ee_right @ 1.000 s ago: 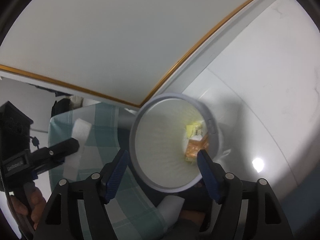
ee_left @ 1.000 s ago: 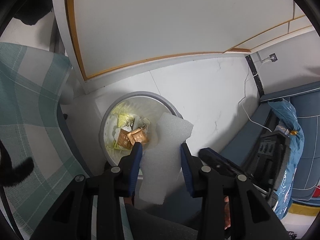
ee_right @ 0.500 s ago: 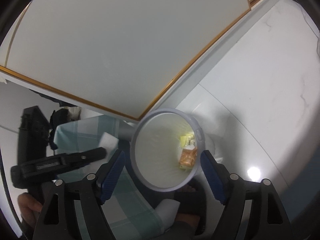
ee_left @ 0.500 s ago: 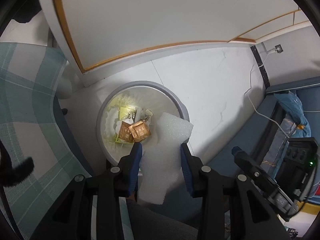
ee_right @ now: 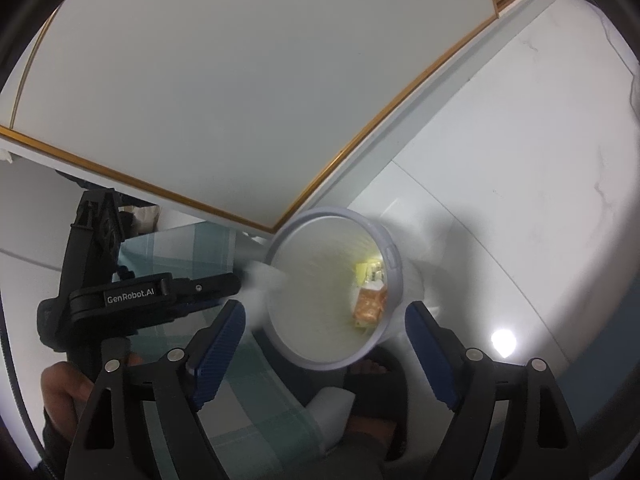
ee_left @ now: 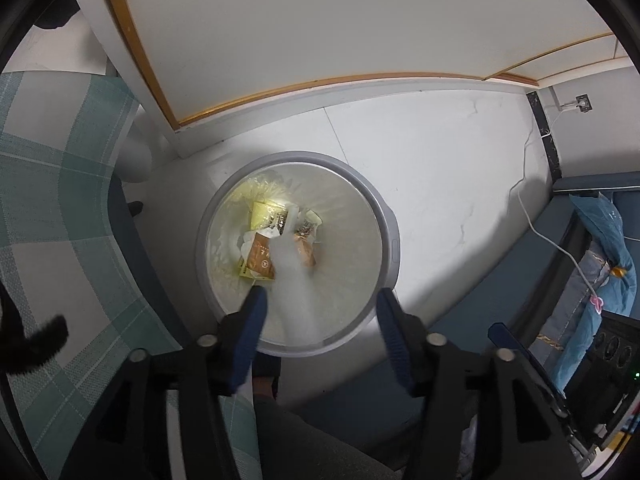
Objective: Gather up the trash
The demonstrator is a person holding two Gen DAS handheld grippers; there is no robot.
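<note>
Foam sheet [ee_left: 294,280] now released, blurred over the bin [ee_left: 390,240], between spread-apart left gripper [ee_left: 320,304] fingers.

Both wrist cameras are looking down at one trash bin from two sides

The left wrist view is sitting above the left tool [ee_left: 318,308] and facing almost straight down into the trash bin [ee_left: 390,240], close over its mouth, with white floor [ee_left: 440,152] beyond it. The right wrist view is looking past the right tool [ee_right: 324,332] from farther off and at a slant, catching the same bin [ee_right: 394,280] obliquely. Both views are sharing the bin, the floor, the gold-trimmed white panel [ee_left: 320,20] and the checked cloth [ee_right: 192,248]; the right view is also taking in the left tool [ee_right: 224,286] from the side
</note>
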